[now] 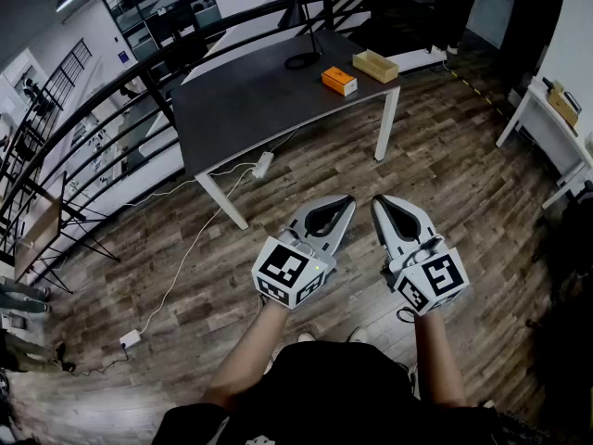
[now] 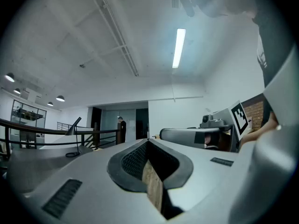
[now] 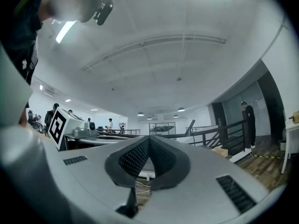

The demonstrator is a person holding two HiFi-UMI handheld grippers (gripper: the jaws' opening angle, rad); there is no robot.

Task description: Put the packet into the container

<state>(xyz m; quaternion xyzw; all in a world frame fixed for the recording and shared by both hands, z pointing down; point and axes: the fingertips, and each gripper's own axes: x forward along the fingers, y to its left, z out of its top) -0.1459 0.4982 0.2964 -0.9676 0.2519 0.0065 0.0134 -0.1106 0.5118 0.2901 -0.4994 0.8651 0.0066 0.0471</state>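
Side by side, left gripper (image 1: 345, 204) and right gripper (image 1: 382, 204) are held level above the wooden floor (image 1: 445, 156). Each has its jaws closed together on nothing, seemingly because no reach has begun. Well ahead of both, the orange packet (image 1: 339, 81) lies flat near the far end of the dark worktop (image 1: 250, 100). Its long axis runs roughly parallel to the open container (image 1: 375, 65) just beyond it.

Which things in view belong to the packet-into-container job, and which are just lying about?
Job: orange packet; tan container; left claw and right claw, both shut, empty.
Lying about: desk lamp; power strip on the floor; white side table.
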